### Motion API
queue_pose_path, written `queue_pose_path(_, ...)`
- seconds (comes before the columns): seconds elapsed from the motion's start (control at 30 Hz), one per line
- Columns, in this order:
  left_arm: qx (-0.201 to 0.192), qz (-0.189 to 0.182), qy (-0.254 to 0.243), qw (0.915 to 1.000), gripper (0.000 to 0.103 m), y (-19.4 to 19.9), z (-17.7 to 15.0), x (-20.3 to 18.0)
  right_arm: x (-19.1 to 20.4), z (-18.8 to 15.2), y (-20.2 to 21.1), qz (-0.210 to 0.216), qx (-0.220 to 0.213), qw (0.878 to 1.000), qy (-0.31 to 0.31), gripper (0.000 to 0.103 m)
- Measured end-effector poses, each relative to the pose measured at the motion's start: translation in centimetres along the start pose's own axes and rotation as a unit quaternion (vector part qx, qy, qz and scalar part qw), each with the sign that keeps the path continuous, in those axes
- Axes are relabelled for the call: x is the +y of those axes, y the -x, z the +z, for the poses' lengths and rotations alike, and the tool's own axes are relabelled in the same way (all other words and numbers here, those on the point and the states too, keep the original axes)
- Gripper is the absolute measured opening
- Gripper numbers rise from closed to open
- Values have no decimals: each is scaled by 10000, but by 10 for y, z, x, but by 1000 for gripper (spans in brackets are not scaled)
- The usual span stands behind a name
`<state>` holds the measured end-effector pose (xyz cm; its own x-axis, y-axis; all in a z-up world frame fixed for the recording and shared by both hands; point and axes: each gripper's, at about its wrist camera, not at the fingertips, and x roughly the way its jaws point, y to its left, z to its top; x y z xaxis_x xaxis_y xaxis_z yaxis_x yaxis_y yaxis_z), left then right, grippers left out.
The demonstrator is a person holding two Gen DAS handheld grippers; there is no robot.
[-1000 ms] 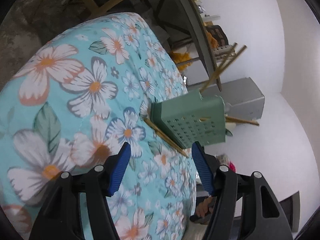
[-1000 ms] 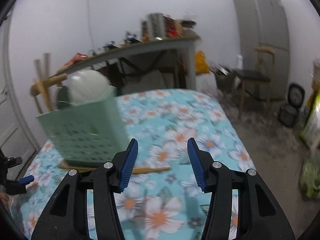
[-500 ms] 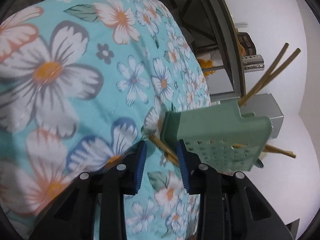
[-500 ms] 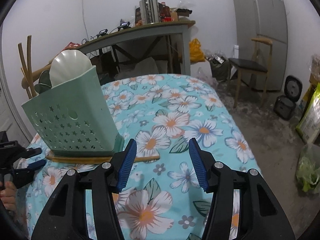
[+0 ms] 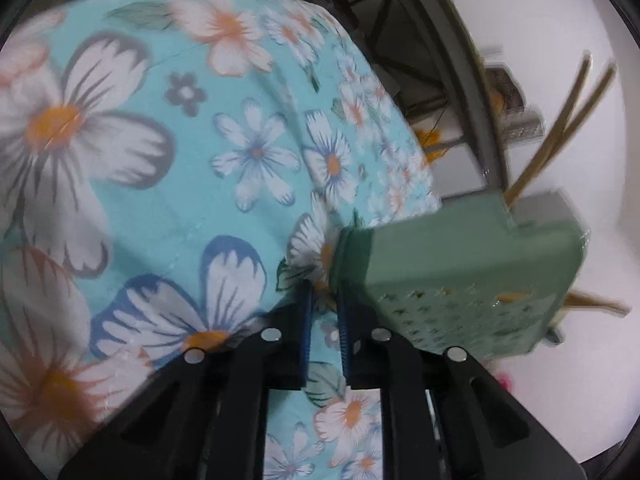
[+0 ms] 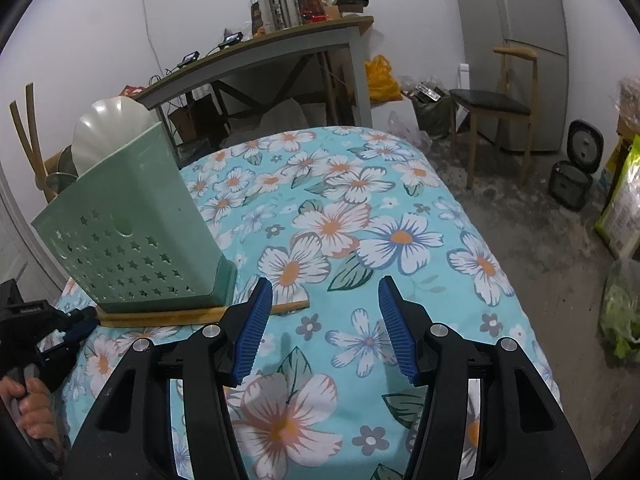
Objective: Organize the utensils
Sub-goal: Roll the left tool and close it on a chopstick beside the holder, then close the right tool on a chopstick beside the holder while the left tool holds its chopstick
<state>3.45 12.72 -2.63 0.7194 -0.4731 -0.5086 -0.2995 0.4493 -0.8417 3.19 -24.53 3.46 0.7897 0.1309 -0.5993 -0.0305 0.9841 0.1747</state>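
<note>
Utensil caddy (image 6: 132, 236) with chopsticks (image 6: 28, 136), ladle (image 6: 108, 136)

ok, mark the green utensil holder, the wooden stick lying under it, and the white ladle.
green utensil holder (image 6: 132, 240), right wrist view, star-perforated side wall.
wooden stick (image 6: 168, 317), right wrist view, middle of the shaft.
white ladle (image 6: 108, 132), right wrist view, scalloped bowl.

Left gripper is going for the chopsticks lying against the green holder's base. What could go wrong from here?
1. The chopsticks lie tight against the green holder; dragging them out could shove or tip it, spilling the upright utensils.
2. The left gripper is closing near one end of the sticks, so they may pivot or only one may be caught.
3. The soft floral cloth could bunch.
</note>
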Motion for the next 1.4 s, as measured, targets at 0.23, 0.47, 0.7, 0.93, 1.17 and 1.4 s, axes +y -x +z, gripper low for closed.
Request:
queue_pose_path(0.23,-268,-604,941,9934,7,25,13,30,2,-1,0,-4,22,10000,56,54)
queue_pose_path(0.47,-473,-1050,1538,9814,7,65,41,66,-2,-2,-2,27,96,9999,-106,55)
queue_pose_path(0.7,-159,-1085,1473,9830,22,67,50,64,-18,-3,-7,154,298,9971,-678,56)
queue_pose_path(0.93,-112,-576,1176,9913,30,65,41,53,-13,-1,-1,195,242,9980,-550,56)
queue_pose_path(1.17,-210,118,563,9981,40,48,44,26,-18,-1,-2,275,343,9961,-763,56)
queue_pose_path(1.4,-414,457,475,9970,14,26,48,23,-13,-3,7,337,253,9972,-620,56)
